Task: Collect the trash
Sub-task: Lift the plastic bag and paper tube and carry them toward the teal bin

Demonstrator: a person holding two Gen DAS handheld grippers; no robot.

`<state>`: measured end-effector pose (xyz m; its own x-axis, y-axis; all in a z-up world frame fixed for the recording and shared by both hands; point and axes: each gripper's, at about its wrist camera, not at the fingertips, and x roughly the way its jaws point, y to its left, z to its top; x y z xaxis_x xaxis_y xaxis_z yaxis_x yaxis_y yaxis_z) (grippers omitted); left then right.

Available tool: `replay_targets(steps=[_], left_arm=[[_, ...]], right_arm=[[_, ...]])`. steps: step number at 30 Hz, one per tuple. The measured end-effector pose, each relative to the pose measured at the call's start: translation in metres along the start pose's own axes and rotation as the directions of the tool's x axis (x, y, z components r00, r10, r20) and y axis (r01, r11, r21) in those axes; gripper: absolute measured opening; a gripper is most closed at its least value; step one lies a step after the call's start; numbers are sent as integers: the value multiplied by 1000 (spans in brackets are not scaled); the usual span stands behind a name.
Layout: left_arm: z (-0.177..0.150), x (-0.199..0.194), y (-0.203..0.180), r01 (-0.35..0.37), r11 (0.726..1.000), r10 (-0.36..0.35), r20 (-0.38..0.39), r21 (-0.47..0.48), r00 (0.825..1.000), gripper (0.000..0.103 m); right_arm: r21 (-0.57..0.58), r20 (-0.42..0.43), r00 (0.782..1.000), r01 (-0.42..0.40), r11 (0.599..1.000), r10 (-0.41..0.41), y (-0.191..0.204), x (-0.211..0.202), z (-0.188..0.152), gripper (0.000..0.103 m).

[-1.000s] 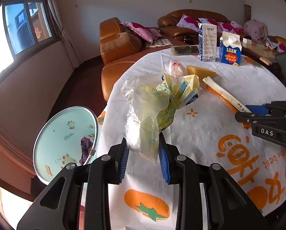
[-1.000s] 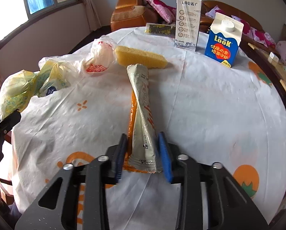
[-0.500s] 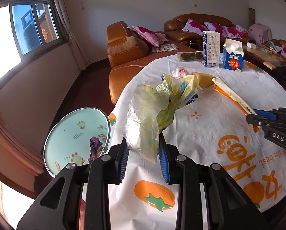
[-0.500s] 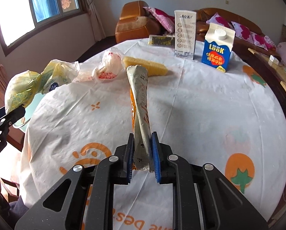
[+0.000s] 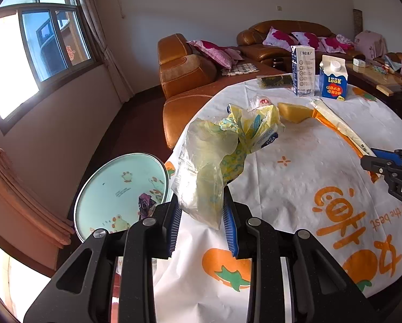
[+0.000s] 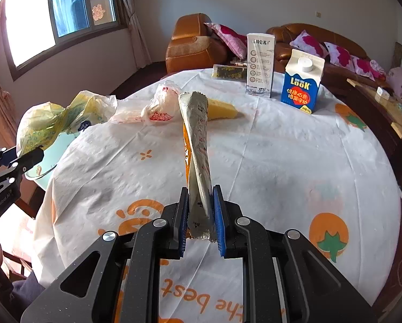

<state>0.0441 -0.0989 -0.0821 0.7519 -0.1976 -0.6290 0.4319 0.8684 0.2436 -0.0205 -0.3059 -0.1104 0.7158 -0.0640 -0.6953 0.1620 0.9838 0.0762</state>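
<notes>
crumpled yellow bag [image 5: 214,161], long silver wrapper [image 6: 198,145]

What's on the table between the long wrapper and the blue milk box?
A yellow sponge lies between the long wrapper and the blue milk box, close against the wrapper. The rest is bare tablecloth. The right wrist view shows it.

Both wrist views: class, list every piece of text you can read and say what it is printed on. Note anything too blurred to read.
"LOOK": blue milk carton.
"the best": tablecloth, orange print near the edge.
"DAS": body of the right gripper, cut off at the frame edge.
"GenRobot.AI": body of the left gripper, faint.
Unreadable: Chinese print on the tall white carton, long wrapper, yellow plastic bag.
</notes>
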Motion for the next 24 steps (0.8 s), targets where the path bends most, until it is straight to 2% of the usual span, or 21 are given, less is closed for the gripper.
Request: replay_targets(steps=[24], left_arm=[[6, -8, 10, -103, 994, 102, 22, 26, 995, 29]], right_arm=[[-9, 35, 999, 15, 1000, -15, -1, -8, 3, 18]])
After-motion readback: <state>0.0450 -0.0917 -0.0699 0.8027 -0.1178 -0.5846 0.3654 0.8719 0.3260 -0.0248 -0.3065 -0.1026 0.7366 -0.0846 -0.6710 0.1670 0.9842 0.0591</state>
